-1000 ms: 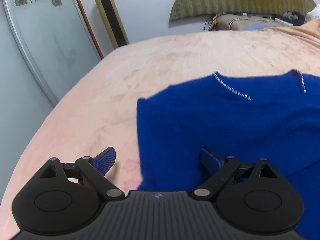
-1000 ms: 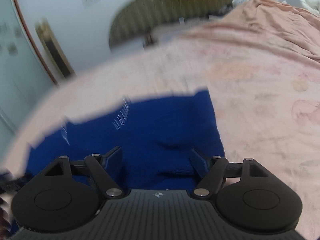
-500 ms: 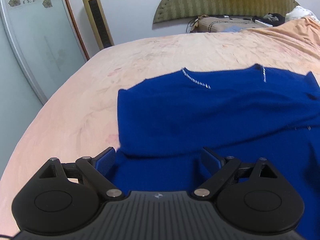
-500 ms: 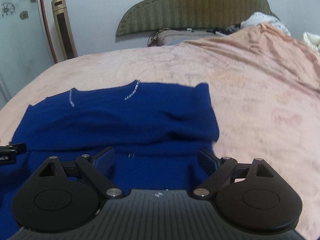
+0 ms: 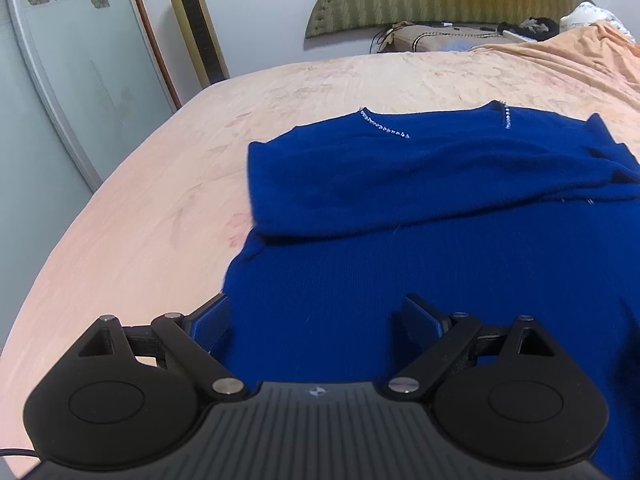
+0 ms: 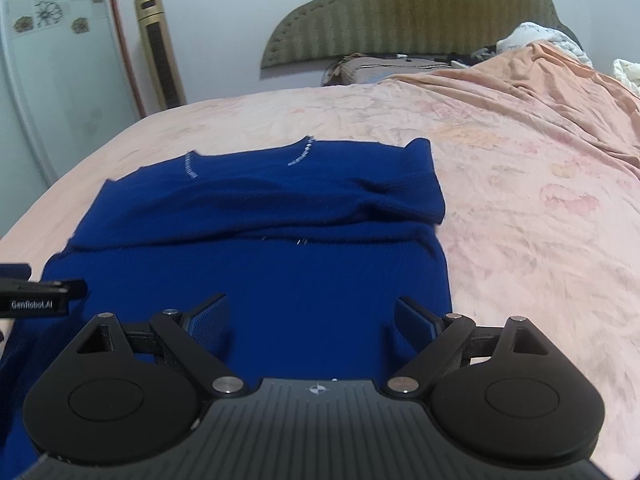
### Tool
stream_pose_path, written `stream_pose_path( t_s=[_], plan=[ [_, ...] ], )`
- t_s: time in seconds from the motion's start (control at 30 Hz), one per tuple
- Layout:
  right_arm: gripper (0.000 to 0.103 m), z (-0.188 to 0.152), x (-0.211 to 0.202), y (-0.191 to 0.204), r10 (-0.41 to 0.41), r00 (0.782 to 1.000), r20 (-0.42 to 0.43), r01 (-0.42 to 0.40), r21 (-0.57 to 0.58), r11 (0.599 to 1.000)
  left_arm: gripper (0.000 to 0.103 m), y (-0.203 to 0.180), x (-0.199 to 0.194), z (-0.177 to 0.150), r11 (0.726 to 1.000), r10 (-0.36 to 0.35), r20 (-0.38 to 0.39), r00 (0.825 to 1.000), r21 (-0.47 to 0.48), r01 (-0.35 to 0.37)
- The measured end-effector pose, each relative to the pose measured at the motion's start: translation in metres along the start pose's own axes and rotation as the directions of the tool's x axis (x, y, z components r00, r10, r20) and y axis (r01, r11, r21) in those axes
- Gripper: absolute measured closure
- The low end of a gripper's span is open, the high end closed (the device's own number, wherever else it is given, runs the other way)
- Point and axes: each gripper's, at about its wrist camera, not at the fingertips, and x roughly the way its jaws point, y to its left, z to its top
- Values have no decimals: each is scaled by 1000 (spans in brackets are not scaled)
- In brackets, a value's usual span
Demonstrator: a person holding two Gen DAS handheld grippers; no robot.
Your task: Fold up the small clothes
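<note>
A blue knit sweater (image 5: 420,208) (image 6: 260,256) with a beaded neckline lies flat on the peach bedsheet (image 5: 132,216). Its far part carries a folded band across the shoulders. My left gripper (image 5: 316,320) hovers open over the sweater's near left part, nothing between its blue pads. My right gripper (image 6: 310,318) hangs open over the near right part, also with nothing in it. In the right wrist view the left gripper's finger (image 6: 40,292) shows at the left edge, above the sweater's left side.
The bed (image 6: 540,200) runs far to the right, with a rumpled peach cover at the back. A green headboard (image 6: 404,12), a pillow (image 5: 432,36), a gold tower fan (image 5: 196,24) and a glass door (image 5: 60,72) stand beyond and to the left.
Both grippers have drawn back toward the near side, so more of the sweater shows in front of them. The right gripper's jaws have spread wider. The sweater lies still.
</note>
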Motion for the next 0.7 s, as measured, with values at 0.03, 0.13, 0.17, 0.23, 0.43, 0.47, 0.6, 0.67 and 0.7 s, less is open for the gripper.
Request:
stream_pose_path(
  t_s=[0.03,0.13,0.17,0.23,0.43,0.47,0.6,0.67,0.7],
  plan=[
    [10,-4,-7,-2,5,1000,1,-5,-1,1000,10,4,-4,-4,1000,-7,0,1000,-3,7],
    [9,-17,-24,-8,19,1000,-5,-19,3,1000,10,20,-18,-20,1000,-23,1,1000,-20,23],
    [9,-21,-30,-10,20,1000,-4,-20,7,1000,10,24,-22,-24,999,-27,2,1000,-25,27],
    [9,-30,-40,-13,19,1000,-2,-19,4,1000,10,34,-30,-34,999,-44,-1,999,-32,44],
    [8,-56,-60,-22,35,999,-22,-35,20,999,10,64,-37,-64,992,-97,-55,994,-81,92],
    [8,-60,-62,-24,38,999,-27,-37,29,999,10,68,-35,-67,990,-108,-66,992,-95,101],
    [5,-74,-69,-32,15,999,-41,-13,49,999,10,86,-33,-80,979,-152,-97,984,-152,136],
    [1,-78,-73,-36,2,999,-47,1,53,999,11,91,-33,-82,972,-181,-102,978,-170,162],
    [1,-80,-74,-38,-2,999,-52,5,54,999,11,91,-34,-83,969,-198,-103,975,-174,178]
  ],
)
